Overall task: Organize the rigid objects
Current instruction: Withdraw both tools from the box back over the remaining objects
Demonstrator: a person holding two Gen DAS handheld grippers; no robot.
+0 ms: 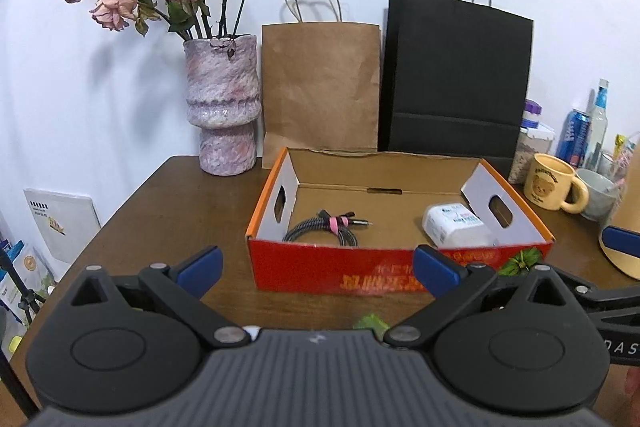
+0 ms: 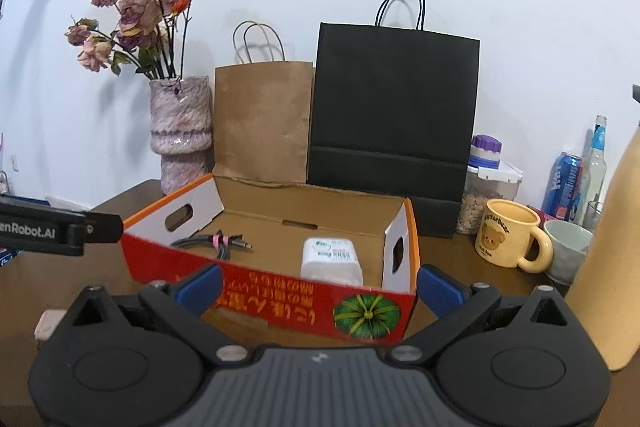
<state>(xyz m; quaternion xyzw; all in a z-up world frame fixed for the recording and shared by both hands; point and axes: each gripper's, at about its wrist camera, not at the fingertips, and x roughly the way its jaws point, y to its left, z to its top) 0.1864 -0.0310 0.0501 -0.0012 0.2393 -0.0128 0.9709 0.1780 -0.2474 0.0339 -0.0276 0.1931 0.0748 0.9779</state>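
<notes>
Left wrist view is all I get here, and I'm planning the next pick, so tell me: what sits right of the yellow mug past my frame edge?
Observer: In the right wrist view, a tall tan object stands right of the yellow mug, nearer the camera than the grey cup.
Operator: Is the right gripper holding anything?
Observer: No. The right gripper is open, nothing between its fingers.
Operator: What's behind the mug?
Observer: A clear jar with a purple cap, filled with light pieces, beside the black bag.
</notes>
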